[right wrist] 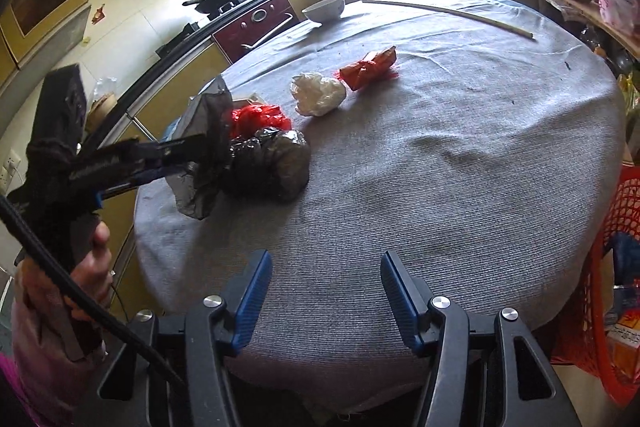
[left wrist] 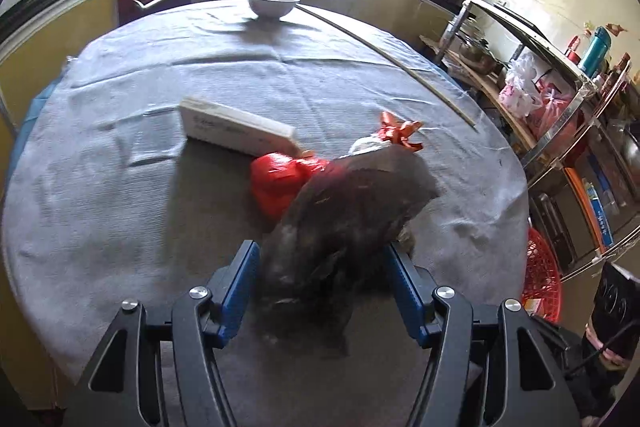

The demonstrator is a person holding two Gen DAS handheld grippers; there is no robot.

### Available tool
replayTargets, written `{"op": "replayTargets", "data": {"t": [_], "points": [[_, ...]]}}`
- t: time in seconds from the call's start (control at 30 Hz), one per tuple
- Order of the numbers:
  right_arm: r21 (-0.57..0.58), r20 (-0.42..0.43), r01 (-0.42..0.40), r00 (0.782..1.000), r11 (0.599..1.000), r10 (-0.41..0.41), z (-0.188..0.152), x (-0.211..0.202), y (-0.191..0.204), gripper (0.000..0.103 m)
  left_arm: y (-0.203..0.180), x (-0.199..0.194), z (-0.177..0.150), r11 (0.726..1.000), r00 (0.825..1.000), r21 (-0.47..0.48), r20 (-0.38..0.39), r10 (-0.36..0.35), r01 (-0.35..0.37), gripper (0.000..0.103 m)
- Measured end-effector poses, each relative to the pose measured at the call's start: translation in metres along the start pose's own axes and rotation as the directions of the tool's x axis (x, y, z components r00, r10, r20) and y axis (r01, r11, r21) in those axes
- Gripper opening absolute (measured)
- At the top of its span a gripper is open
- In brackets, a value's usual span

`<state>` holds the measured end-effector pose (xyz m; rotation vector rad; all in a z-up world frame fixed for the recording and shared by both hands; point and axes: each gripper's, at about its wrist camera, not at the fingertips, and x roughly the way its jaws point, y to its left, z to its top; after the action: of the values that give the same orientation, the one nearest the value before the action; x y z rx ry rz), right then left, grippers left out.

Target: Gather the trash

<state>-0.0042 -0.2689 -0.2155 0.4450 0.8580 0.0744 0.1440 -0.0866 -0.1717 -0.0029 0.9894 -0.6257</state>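
**Left gripper closing in on the black bag, right gripper waiting**

The left gripper [left wrist: 324, 287] has its blue ribbed pads on either side of a crumpled, translucent black plastic bag [left wrist: 344, 219], low in the middle of its own view. Whether the pads already press the film cannot be told from there. In the right wrist view this gripper enters from the left edge with thin film bunched at its tip [right wrist: 208, 147], so a grip on the bag's loose neck seems likely. The right gripper [right wrist: 326, 291] stands open over bare cloth at the bottom of its frame, with nothing between its pads.

The step in hand appears to be securing the black bag. The next move calls for a firm pinch on gathered film, since such plastic slips and stretches, then a lift.

Just beyond the bag lies a glossy, scrunched red plastic bag [right wrist: 256, 117], touching it. Further up the frame sit a soft white crumpled wad of plastic or paper [right wrist: 318, 93] and a stiff, creased red wrapper [right wrist: 370, 67]. A flat white cardboard box [left wrist: 236, 129] lies left of centre in the left view. All rest on the round desk [right wrist: 460, 167], covered in grey ribbed cloth. A red mesh basket [right wrist: 608, 247] stands at the right edge, possibly the bin.
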Motion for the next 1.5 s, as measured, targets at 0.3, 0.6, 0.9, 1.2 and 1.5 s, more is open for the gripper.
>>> {"op": "replayTargets", "data": {"t": [0.3, 0.6, 0.9, 1.2, 1.5], "points": [[0.035, 0.021, 0.012, 1.0, 0.999, -0.012, 0.004, -0.005, -0.013, 0.06, 0.005, -0.002, -0.006, 0.998, 0.999, -0.051, 0.022, -0.033, 0.034, 0.004], [0.056, 0.018, 0.012, 1.0, 0.998, -0.013, 0.005, -0.001, -0.016, 0.06, 0.035, -0.039, -0.012, 0.997, 0.994, -0.068, 0.101, 0.033, -0.026, 0.003], [0.063, 0.003, 0.013, 1.0, 0.998, -0.014, 0.007, 0.006, -0.014, 0.061, 0.045, -0.032, -0.011, 0.994, 0.998, -0.114, 0.06, 0.007, 0.0, 0.052], [0.056, 0.015, 0.004, 1.0, 0.998, -0.005, 0.018, 0.01, -0.01, 0.061, 0.019, -0.001, -0.009, 0.99, 0.995, -0.099, -0.016, -0.098, 0.096, 0.056], [0.048, 0.054, 0.031, 0.998, 0.998, -0.033, 0.034, 0.002, -0.013, 0.061, 0.018, 0.007, -0.018, 0.975, 0.979, -0.103, -0.032, -0.2, 0.196, 0.008]]}}
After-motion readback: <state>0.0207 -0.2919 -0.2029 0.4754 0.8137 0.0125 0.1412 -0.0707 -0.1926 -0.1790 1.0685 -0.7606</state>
